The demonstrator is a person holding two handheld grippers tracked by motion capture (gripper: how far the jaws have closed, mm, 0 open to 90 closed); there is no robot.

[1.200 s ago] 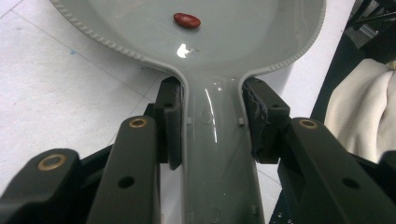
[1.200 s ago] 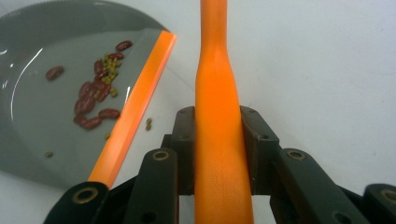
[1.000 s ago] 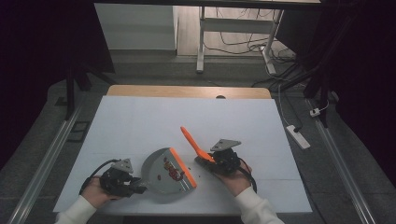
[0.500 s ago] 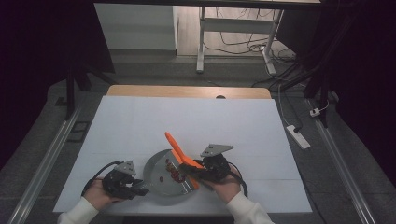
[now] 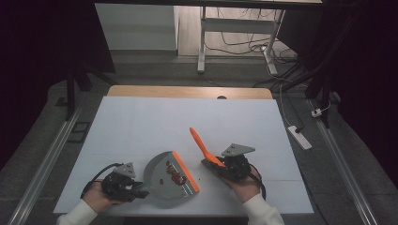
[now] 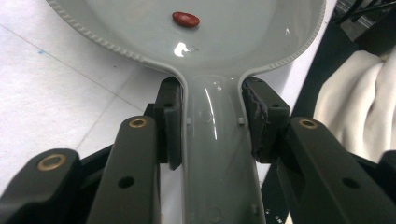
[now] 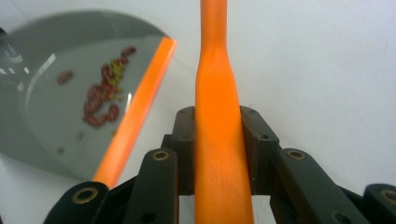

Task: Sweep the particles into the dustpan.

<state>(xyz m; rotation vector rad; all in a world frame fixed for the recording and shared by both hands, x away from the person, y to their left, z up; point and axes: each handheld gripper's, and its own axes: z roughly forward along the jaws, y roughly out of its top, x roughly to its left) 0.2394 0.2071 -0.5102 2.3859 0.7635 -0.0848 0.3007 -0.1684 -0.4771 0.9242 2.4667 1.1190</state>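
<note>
Dustpan (image 5: 166, 176) lay flat on the bench (image 5: 155, 122), lower centre of the high view, its orange lip (image 5: 186, 171) facing right. A small heap of red beans (image 5: 174, 176) with some yellowish bits sat in the pan just behind the lip; a few stray bits lay on the bench just right of the lip. In the left gripper view one bean (image 6: 185, 19) lay alone on the grey pan floor, top centre.

Left tool (image 5: 139, 191), lower left of the high view, was clamped on the dustpan handle (image 6: 219, 154); both pads pressed its sides in the left gripper view. A white sleeve showed at that view's right edge.

Brush (image 5: 209, 157) sat right of the pan, apart from it. Its orange handle (image 5: 199, 140) pointed up and left in the high view; the dark head was low by the right hand, touching the bench or just over it, could not tell which. Right tool (image 7: 218, 140) was closed on the handle, pads on both sides, in the right gripper view. Same view showed the pan and beans at upper left.

Bench top white, wooden strip at its far edge. Power strip (image 5: 298, 136) on the floor to the right.
</note>
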